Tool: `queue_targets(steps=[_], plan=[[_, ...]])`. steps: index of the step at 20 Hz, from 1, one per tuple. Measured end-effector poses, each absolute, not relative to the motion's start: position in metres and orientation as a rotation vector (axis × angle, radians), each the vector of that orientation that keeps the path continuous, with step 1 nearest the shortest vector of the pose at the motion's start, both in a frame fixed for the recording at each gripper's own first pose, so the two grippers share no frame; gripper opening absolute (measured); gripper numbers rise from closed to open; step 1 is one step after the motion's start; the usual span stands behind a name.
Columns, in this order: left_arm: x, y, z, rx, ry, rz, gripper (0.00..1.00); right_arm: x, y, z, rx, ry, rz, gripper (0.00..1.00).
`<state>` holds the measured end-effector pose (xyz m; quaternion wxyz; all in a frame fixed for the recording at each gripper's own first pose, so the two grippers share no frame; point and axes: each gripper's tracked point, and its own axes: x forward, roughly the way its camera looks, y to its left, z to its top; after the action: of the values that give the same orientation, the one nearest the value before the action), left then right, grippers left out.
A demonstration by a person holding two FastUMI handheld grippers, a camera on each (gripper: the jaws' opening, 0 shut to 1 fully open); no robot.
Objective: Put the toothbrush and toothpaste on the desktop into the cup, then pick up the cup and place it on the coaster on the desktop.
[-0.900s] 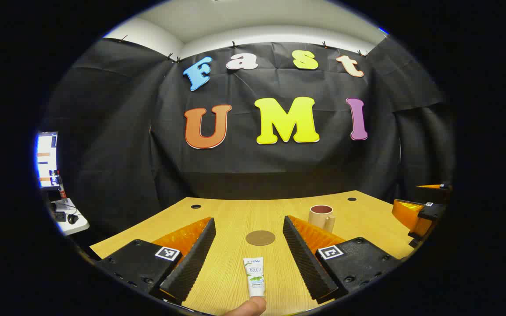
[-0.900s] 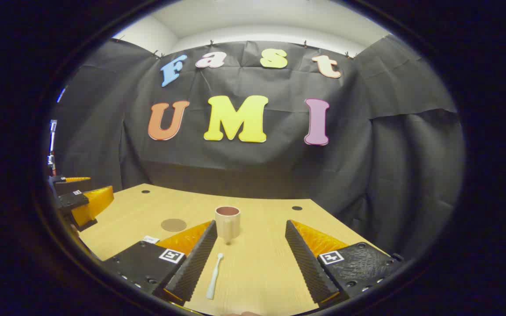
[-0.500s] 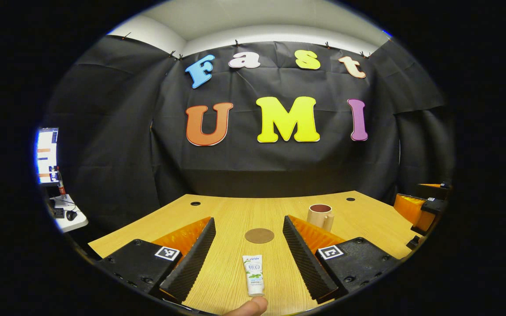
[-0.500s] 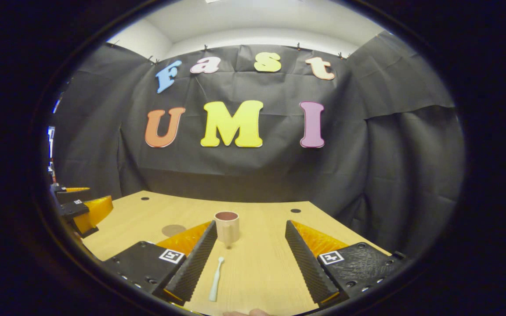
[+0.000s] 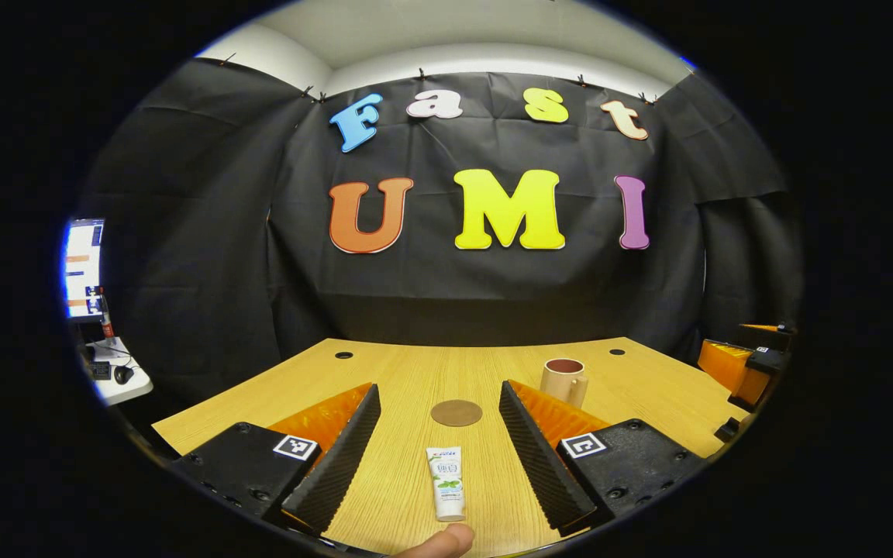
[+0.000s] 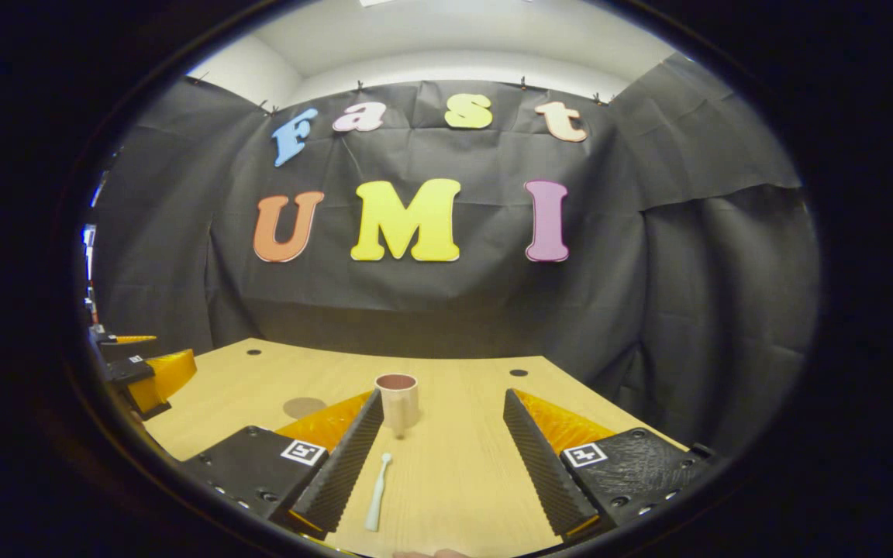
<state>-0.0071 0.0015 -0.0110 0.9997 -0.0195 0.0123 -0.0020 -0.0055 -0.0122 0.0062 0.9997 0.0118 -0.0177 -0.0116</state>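
Fingers of our left gripper [image 5: 439, 446] spread wide, nothing held; toothpaste [image 5: 446, 482] flat on desktop [image 5: 400, 372] between them, coaster [image 5: 456, 412] beyond. Right gripper [image 6: 440, 449] equally wide, empty; toothbrush [image 6: 377, 502] beside its left finger, cup [image 6: 398, 401] upright ahead

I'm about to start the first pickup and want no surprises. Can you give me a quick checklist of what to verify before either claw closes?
1. Left claw open, toothpaste lying between its fingers: ok.
2. Right claw open, toothbrush lying near its left finger, off centre: not ok.
3. Cup upright on the desktop, mouth free: ok.
4. Coaster bare: ok.
5. Cup empty inside: cannot tell.
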Motion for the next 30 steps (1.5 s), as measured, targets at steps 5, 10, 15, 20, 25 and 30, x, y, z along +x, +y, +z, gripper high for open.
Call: queue_targets(steps=[5,10,15,20,25,30], plan=[[-0.007,0.002,-0.015,-0.043,0.029,-0.005,0.98,-0.002,-0.005,-0.003,0.015,-0.016,-0.008,0.95],[-0.005,0.002,-0.025,-0.035,0.040,-0.010,0.98,0.012,0.001,-0.025,0.016,0.016,-0.001,0.98],[0.000,0.002,-0.036,-0.041,0.057,-0.013,0.98,0.029,0.017,-0.071,0.004,0.142,0.041,0.96],[0.005,0.007,-0.054,-0.042,0.090,-0.006,0.98,0.046,0.036,-0.112,-0.021,0.269,0.072,0.95],[0.014,0.009,-0.076,-0.043,0.143,-0.002,0.98,0.063,0.067,-0.147,-0.064,0.360,0.109,0.95],[0.019,0.007,-0.086,-0.065,0.175,-0.016,0.99,0.078,0.073,-0.180,-0.028,0.497,0.085,0.75]])
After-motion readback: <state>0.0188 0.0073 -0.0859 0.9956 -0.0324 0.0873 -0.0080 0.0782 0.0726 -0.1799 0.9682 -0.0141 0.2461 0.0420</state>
